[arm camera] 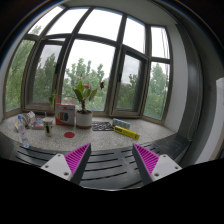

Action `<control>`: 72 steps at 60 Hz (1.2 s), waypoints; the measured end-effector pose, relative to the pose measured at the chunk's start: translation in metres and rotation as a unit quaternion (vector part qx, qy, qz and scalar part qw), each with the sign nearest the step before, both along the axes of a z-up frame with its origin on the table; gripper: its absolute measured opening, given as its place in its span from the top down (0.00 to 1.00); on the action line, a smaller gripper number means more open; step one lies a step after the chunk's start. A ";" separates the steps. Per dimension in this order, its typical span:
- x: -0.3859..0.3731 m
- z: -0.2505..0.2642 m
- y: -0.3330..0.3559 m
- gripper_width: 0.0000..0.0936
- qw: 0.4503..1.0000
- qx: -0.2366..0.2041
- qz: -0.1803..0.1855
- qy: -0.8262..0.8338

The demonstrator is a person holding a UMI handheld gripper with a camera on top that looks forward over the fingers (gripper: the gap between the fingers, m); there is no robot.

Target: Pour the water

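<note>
Bottle [22,128]: small, clear-looking, on the far left of the bench [150,133], well beyond the left finger; can't make out any detail
Bay window [95,60]: big glass panes, dark frames, trees outside
Bench: pale, smooth, curving along under the window
Hand-held gripper [112,160]: fingers spread wide, ribbed magenta pads [78,157], holding nothing
Potted plant [84,105]: white pot, leafy, straight ahead
Yellow thing [126,131]: long, flat, lying right of the plant

Potted plant [84,108] on windowsill [150,131] before bay window [95,60], w/ box [66,113] just left, bottles [24,124] farther left, flat packet [126,130] at right; gripper [112,160] fingers apart, nearest.
</note>
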State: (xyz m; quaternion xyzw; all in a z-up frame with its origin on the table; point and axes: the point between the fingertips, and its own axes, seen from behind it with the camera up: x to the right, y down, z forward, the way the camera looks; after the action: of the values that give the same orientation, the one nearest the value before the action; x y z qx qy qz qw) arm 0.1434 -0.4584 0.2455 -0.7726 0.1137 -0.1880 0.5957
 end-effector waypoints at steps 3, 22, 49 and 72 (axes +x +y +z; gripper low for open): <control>-0.002 -0.003 0.000 0.09 1.000 -0.003 0.000 0.003; -0.058 -0.090 0.015 0.09 0.998 -0.056 0.019 0.000; -0.339 -0.188 0.111 0.09 0.985 -0.080 0.138 0.071; -0.467 -0.163 0.295 0.09 0.978 -0.010 0.198 0.066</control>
State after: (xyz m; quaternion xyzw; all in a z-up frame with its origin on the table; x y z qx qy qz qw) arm -0.3235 -0.1633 0.0825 -0.7965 -0.0046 -0.0155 0.6044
